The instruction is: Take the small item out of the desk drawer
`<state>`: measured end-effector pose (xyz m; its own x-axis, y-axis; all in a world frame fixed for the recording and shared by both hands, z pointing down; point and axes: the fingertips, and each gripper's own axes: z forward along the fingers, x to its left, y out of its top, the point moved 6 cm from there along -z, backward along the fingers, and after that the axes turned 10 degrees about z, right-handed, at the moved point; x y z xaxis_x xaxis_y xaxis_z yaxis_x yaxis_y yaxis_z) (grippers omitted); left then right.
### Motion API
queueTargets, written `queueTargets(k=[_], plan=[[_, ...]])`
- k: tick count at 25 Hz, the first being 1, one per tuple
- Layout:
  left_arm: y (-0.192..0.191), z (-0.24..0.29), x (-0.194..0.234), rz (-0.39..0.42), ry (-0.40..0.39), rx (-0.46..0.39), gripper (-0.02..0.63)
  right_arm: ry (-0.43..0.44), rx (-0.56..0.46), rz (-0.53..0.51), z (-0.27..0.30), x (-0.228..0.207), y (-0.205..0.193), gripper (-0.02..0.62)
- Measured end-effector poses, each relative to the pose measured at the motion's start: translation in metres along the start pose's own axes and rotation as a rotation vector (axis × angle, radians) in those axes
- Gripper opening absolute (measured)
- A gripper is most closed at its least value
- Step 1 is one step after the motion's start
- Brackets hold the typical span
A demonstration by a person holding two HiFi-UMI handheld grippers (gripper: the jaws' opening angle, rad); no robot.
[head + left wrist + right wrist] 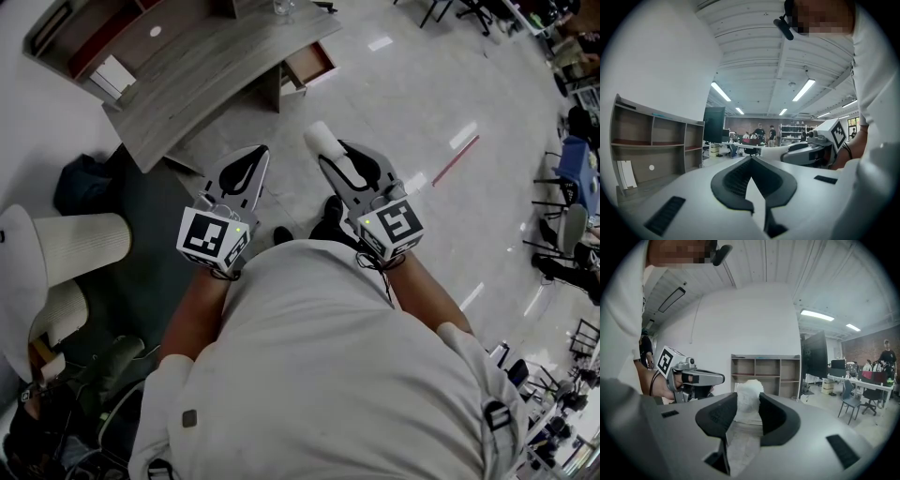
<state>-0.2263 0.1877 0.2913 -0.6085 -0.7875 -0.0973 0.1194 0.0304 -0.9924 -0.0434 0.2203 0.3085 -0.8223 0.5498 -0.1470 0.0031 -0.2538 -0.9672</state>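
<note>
The small item (pixel 749 397) is a white fluffy ball, and my right gripper (pixel 747 404) is shut on it, with the ball sticking out past the jaw tips. In the head view the same white ball (pixel 320 139) shows at the tip of the right gripper (pixel 330 155), held over the floor well short of the desk. The grey wooden desk (pixel 216 70) stands ahead, its drawer (pixel 309 64) pulled open at the right end. My left gripper (pixel 255 161) is beside the right one, jaws shut together with nothing between them (pixel 751 160).
A wooden shelf unit (pixel 764 373) stands against the white wall behind the desk. A cream padded seat (pixel 66 253) and dark bags lie at the left. Office chairs (pixel 567 225) line the right side, and a red strip (pixel 457 159) marks the floor. People stand far off (pixel 764 132).
</note>
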Motion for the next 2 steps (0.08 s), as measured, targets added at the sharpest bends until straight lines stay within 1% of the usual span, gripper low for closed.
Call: queueTargets(k=[2], plan=[[0.0001,0.0022,-0.0012,-0.004,-0.003,0.0,0.012,0.001,-0.001,-0.001,-0.0004,-0.0012,0.0008,0.15]])
